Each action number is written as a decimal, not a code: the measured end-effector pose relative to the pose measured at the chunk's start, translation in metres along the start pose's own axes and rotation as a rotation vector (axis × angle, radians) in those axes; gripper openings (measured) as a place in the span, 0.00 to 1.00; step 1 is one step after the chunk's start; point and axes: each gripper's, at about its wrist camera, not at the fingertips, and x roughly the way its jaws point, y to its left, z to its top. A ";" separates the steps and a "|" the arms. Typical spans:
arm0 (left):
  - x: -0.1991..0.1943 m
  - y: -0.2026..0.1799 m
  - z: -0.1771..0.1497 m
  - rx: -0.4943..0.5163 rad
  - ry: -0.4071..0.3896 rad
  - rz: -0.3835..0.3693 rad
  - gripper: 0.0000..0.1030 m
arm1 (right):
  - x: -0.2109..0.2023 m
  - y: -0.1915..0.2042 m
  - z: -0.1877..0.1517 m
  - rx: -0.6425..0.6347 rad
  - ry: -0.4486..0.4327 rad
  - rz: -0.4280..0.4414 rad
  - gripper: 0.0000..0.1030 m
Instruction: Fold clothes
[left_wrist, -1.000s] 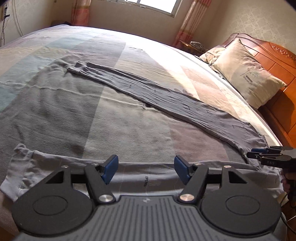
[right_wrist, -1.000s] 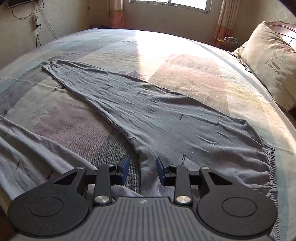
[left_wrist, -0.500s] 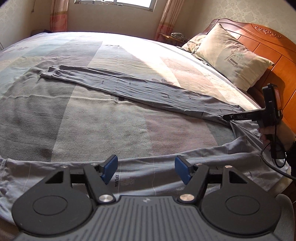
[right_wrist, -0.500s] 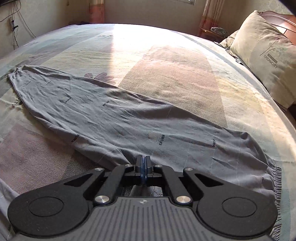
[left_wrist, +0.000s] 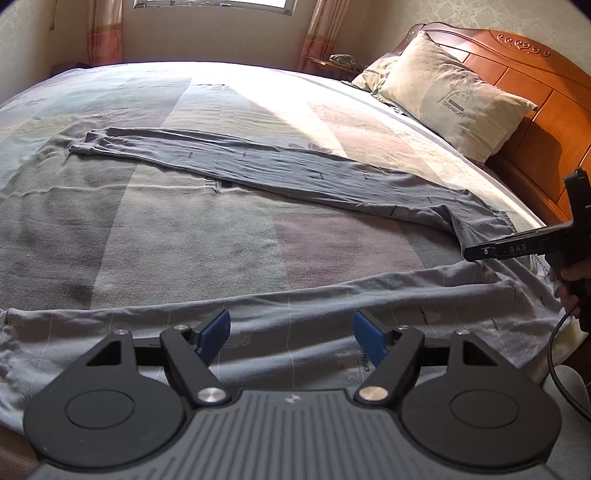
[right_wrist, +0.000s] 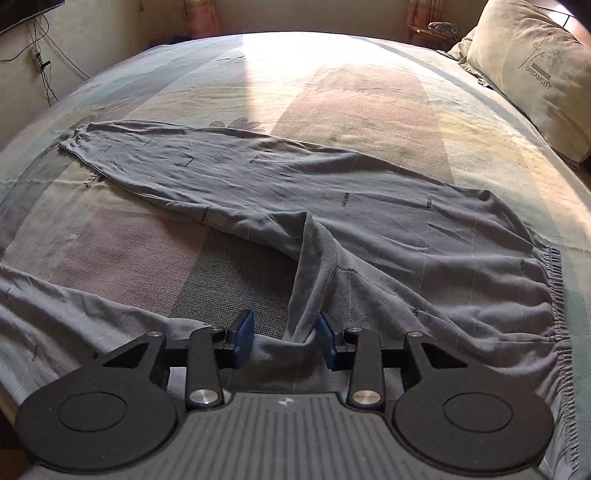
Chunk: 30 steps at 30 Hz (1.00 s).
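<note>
Spreading wide over the near edge of the bed, the left tool has its blue pads far apart after just easing open a little further, and nothing sits between them; it hangs above the near leg of the grey trousers, which runs across the front of the bed right under the pads. Over to the right tool now: its jaws have just been opening again and stand partly apart, with a raised ridge of the trousers' crotch fabric standing up between them. That fold leans against the right-hand pad, while the left-hand pad stands clear of it, so no pinch is showing. From the left wrist view the right tool's black fingers reach in from the right edge at the spot where the two legs meet, a hand behind them on the handle. The far leg stretches flat and diagonal away toward the upper left of the bed, the elastic waistband lies bunched at the right, and a pillow rests by the wooden headboard.
</note>
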 end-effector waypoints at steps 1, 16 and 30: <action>0.000 -0.002 -0.001 0.007 0.004 -0.004 0.72 | 0.008 0.000 0.000 0.001 0.012 -0.003 0.37; -0.009 -0.014 -0.011 0.121 0.067 0.031 0.74 | -0.014 -0.011 0.003 0.005 -0.104 0.003 0.22; -0.023 -0.010 -0.046 0.167 0.112 0.190 0.76 | -0.083 0.049 -0.104 -0.105 -0.049 0.189 0.29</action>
